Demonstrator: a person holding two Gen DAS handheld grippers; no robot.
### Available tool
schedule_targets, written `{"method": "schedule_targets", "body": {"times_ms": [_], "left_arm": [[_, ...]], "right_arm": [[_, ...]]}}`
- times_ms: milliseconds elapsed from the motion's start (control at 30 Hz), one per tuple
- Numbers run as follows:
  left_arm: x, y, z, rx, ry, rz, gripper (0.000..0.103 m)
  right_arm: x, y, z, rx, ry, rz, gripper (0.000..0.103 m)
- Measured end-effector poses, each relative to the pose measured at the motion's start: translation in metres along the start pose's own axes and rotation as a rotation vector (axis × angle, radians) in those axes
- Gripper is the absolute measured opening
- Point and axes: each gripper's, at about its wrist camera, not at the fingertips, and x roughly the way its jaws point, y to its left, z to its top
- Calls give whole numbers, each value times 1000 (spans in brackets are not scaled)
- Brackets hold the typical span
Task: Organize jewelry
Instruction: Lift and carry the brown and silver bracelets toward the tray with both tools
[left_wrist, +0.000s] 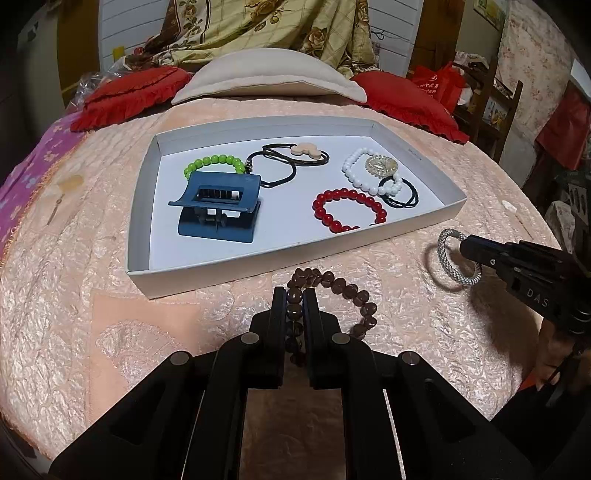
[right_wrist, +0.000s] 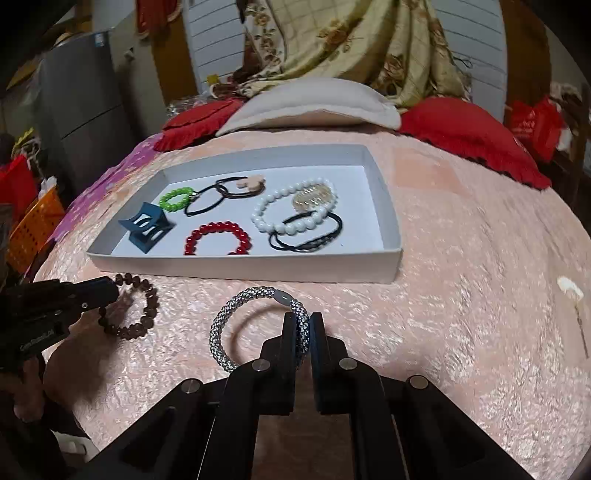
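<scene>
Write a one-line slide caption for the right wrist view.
Right hand-held gripper pinches a silver braided bracelet in front of the jewelry tray; left hand-held gripper grips brown beads.

We see our left matte black plastic two-finger gripper (left_wrist: 294, 295) built from flat slab fingers (left_wrist: 277, 314) on angular linkage arms, each joint capped by a round silver pin. Our right matte black gripper (right_wrist: 303, 325) has the same build, with four silver pins across its linkage. Near that right gripper's jaw tip its side carries a small round screw and pale stamped letters reading DAS.
</scene>
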Motion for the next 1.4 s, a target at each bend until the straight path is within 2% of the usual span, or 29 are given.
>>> {"method": "schedule_targets", "body": {"times_ms": [233, 1400], "left_arm": [[1, 0, 0, 1, 1, 9, 7], [2, 1, -1, 1, 6, 17, 7]], "right_arm": [[0, 6, -1, -31, 2, 0, 6], [-10, 7, 3, -28, -31, -8, 6]]}}
